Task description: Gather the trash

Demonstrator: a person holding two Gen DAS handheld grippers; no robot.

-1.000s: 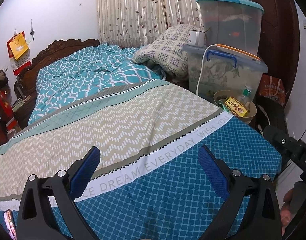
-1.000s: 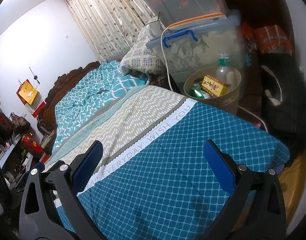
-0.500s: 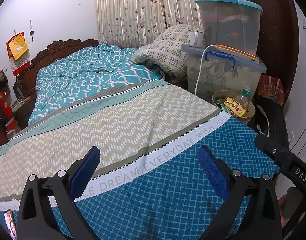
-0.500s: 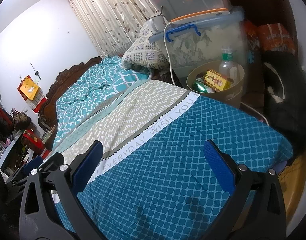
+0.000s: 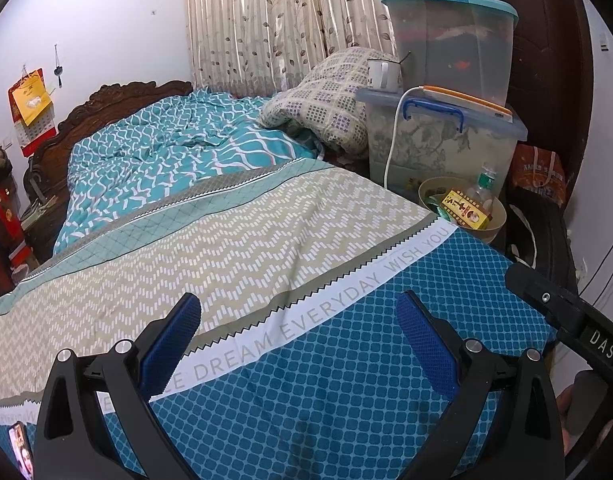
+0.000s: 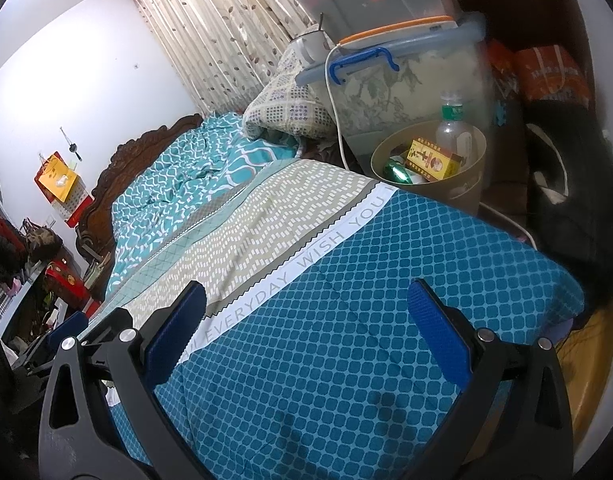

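left gripper [image 5: 298, 334] released | right gripper [image 6: 306, 322] released | trash bin [image 6: 472, 184] far ahead-right, seemingly full

Bedspread [image 5: 266, 248] lies bare; storage bin [image 6: 406, 80] crowds wastebasket [image 6: 466, 188] behind.

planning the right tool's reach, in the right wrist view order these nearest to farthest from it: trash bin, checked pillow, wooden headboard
1. Trash bin, just past the bed's far edge, ahead and to the right of the right tool.
2. Checked pillow, farther along the bed, against the storage box.
3. Wooden headboard, at the far left end of the bed.
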